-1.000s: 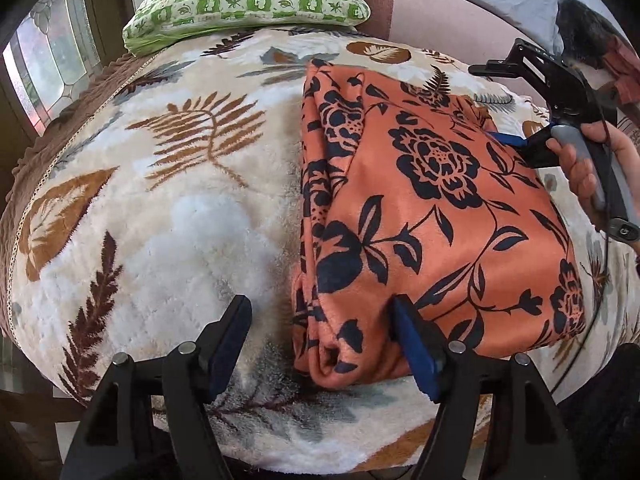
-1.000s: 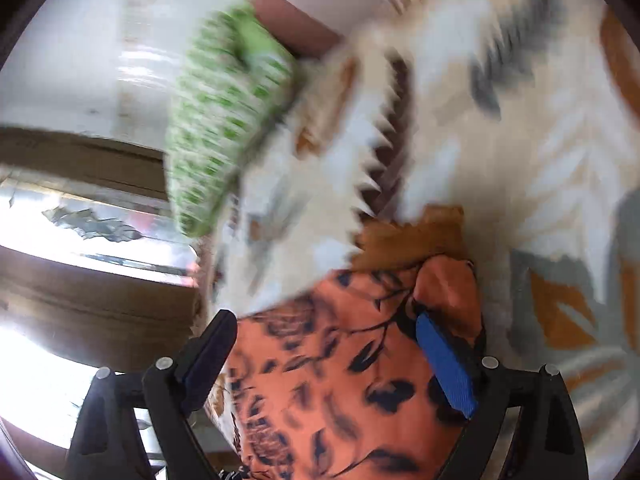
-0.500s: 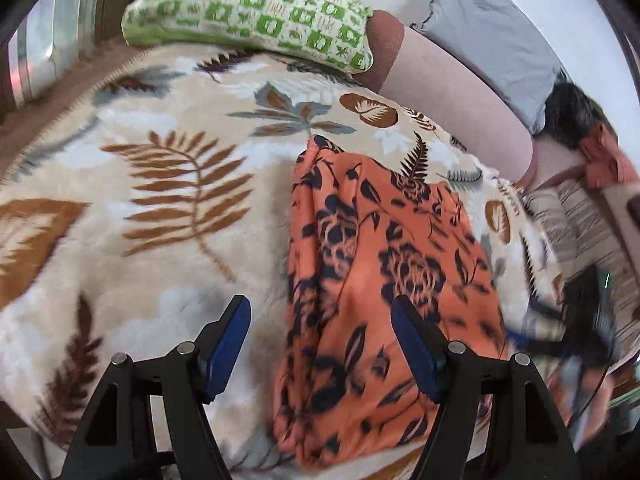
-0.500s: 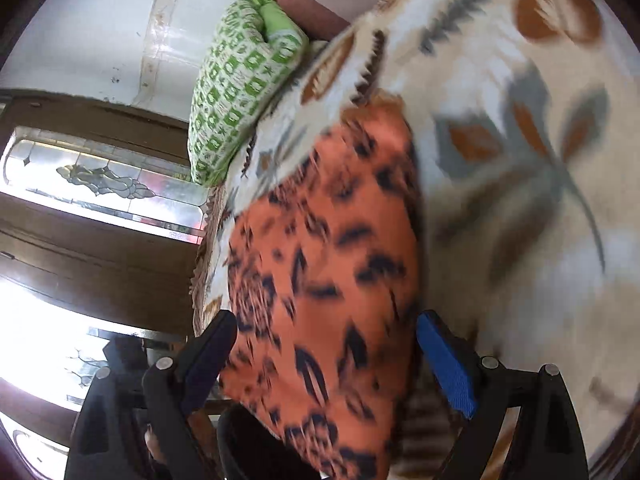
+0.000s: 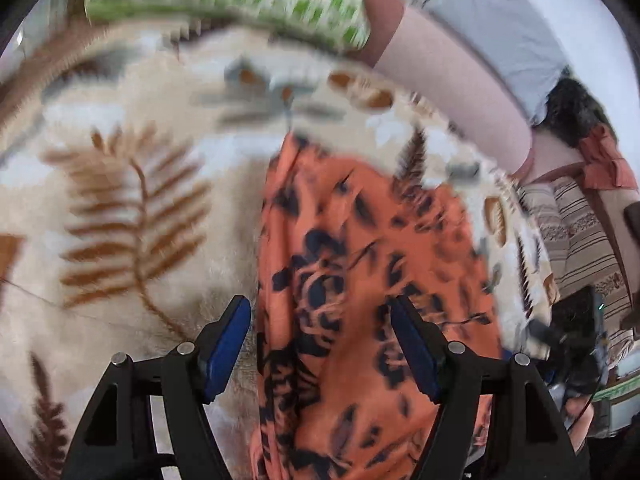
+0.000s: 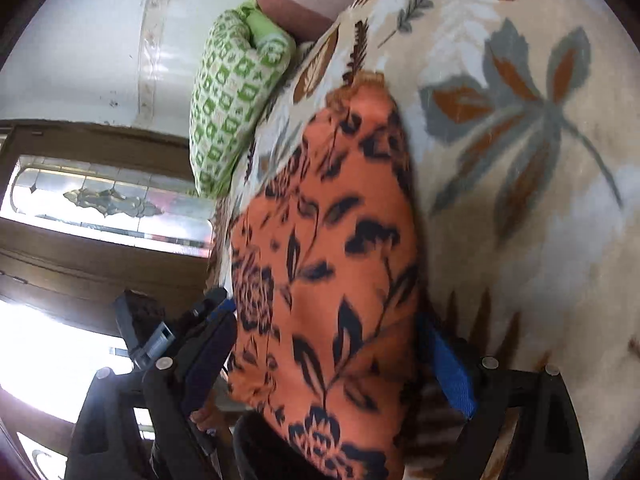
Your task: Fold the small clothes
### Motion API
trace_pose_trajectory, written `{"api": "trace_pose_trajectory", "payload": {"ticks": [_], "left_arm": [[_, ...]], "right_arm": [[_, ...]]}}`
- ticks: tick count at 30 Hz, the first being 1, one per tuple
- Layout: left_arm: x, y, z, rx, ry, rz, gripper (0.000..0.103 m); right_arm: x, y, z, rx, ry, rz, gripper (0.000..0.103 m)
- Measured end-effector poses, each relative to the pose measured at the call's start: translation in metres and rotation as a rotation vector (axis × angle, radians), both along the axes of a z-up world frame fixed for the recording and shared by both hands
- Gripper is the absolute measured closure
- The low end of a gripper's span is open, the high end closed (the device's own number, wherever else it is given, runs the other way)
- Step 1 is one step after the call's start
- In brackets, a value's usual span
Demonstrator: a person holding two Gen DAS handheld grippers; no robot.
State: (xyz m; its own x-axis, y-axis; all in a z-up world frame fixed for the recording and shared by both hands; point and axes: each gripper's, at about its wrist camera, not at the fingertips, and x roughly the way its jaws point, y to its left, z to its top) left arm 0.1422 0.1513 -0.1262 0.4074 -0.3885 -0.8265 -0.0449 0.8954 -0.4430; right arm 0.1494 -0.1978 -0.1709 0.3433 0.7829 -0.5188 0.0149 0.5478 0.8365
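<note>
Orange cloth with a dark flower print, a small garment (image 5: pixel 360 300), lies folded into a long narrow strip on a bed under a plush leaf-patterned blanket (image 5: pixel 120 220). In the left wrist view the strip runs from the middle of the frame down to the lower edge; in the right wrist view it fills the centre and bottom. A green checked pillow (image 6: pixel 236 92) sits at the top of both views, near the head of the bed.

The left gripper (image 5: pixel 320 348) hangs over the near end of the strip with its jaws apart; the blue pads stand on either side of the cloth and do not seem to press it. The right gripper (image 6: pixel 332 364) is also wide apart, with the cloth between its pads, and I see no pinch there either. The left view is blurred, so the fine edges are hard to read.

I judge the lengthwise folds are done and a crosswise fold is in hand. The next move probably calls for closing both grippers on the two corners of one short end, then lifting and carrying it over to the other end, keeping the edges aligned.
</note>
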Motion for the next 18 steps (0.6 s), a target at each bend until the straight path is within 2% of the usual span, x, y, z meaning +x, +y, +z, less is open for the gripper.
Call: {"api": "trace_pose_trajectory", "payload": {"ticks": [1,3,4,5,7,9,10,11,13,15,17,18], "left_arm": [[0.003,0.002,-0.010,-0.028,0.020,0.006,0.029],[-0.001,0.006,-0.011,-0.067,-0.018,0.006,0.035],[-0.002,0.004,-0.010,-0.090,-0.022,-0.018,0.056],[-0.002,0.003,-0.009,-0.106,-0.023,-0.034,0.059],[-0.002,0.002,-0.011,-0.107,-0.018,-0.037,0.059],[0.000,0.008,-0.016,-0.169,0.010,-0.020,0.058],[-0.001,0.014,-0.016,-0.191,0.026,-0.015,0.054],[-0.001,0.016,-0.012,-0.184,0.025,-0.016,0.052],[0.001,0.018,0.006,-0.145,-0.031,-0.019,0.050],[0.011,0.023,0.019,-0.136,-0.082,-0.015,0.048],[0.031,0.031,0.017,-0.174,-0.073,-0.004,0.048],[0.041,0.031,0.011,-0.174,-0.051,-0.008,0.053]], "right_arm": [[0.006,0.002,-0.003,-0.001,0.006,0.005,0.010],[0.015,0.012,-0.008,-0.022,0.026,0.027,0.010],[0.017,0.017,-0.009,-0.032,0.025,0.042,0.010],[0.018,0.021,-0.006,-0.051,0.006,0.056,0.012],[0.020,0.032,-0.005,-0.129,-0.022,0.088,0.016],[0.022,0.036,-0.002,-0.156,-0.017,0.091,0.016],[0.021,0.035,0.003,-0.179,-0.024,0.089,0.016],[0.020,0.036,0.008,-0.214,-0.036,0.077,0.016],[0.016,0.031,0.020,-0.272,-0.082,0.067,0.016],[0.014,0.030,0.026,-0.281,-0.092,0.077,0.016],[0.012,0.032,0.030,-0.303,-0.106,0.081,0.016],[0.011,0.033,0.031,-0.319,-0.115,0.081,0.016]]}}
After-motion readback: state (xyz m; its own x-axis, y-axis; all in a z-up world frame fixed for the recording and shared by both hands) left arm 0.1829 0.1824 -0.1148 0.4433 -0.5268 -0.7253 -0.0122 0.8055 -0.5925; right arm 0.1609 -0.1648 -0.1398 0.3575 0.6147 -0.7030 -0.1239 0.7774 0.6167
